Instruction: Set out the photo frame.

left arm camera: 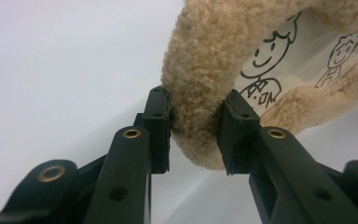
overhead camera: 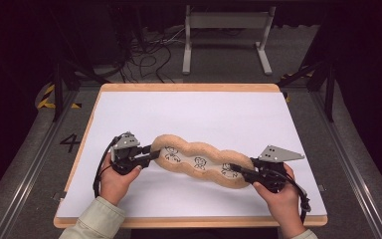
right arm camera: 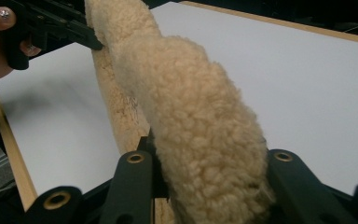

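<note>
The left claw (overhead camera: 150,155) is clamped on the left end of the fleece frame (overhead camera: 201,149), a long tan plush piece with three lobes and clear windows over drawn figures. In the left gripper view the two pads (left arm camera: 158,116) are seen pressed into the pile of the border (left arm camera: 200,88) from either side, with the end loop pinched between them. The bite is taken near the very edge of the loop, and the pile is thick and springy, so the fleece could be squeezed out of the pads if the end is pulled or lifted sharply.

The frame is laid across the middle of the white worktop (overhead camera: 204,112), slanting from left to right toward the near edge. If the two ends are moved unevenly, the middle could be twisted or left to sag and drag on the sheet, and the clear windows (left arm camera: 279,70) could be creased.

At the right end, the right claw (overhead camera: 236,169) is set around the last lobe. In the right gripper view the fleece (right arm camera: 196,140) is seen bulging between the jaws, but the pads are buried in the pile and it cannot be told whether they press on it. Should that hold be loose, the right end would probably be dropped once the left is raised.
</note>
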Demonstrator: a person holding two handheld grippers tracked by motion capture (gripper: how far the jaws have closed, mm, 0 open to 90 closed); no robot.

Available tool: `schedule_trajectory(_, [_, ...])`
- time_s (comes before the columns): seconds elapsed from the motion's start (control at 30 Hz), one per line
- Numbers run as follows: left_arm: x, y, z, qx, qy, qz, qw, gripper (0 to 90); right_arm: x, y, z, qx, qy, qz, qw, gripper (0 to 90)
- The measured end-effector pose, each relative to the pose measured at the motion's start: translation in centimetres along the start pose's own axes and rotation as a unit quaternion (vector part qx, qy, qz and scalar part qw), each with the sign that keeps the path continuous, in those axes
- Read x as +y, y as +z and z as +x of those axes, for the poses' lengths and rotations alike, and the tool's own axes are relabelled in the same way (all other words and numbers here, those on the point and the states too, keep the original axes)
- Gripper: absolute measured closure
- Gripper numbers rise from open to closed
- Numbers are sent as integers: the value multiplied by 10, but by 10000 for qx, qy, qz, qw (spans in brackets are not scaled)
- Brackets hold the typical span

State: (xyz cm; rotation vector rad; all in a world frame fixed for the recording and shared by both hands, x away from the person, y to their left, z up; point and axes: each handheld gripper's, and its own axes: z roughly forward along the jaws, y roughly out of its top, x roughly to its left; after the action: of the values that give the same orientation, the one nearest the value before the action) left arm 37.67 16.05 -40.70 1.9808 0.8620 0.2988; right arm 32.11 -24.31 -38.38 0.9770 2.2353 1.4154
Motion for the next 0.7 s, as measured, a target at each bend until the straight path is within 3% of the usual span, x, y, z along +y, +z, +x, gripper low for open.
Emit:
schedule_trajectory(0.23, [-1, -3, -4, 119, -120, 25, 9999, 673, 8, 8, -13, 74, -251, -46, 9996, 642])
schedule_trajectory(0.47, [-5, -5, -9, 222, -139, 87, 9996, 667, 11, 17, -32, 409, -362, 13, 9985, 636])
schedule_trajectory(0.7, [-10, -1, -12, 244, -180, 163, 9994, 659, 12, 26, -39, 385, -463, 99, 9981, 601])
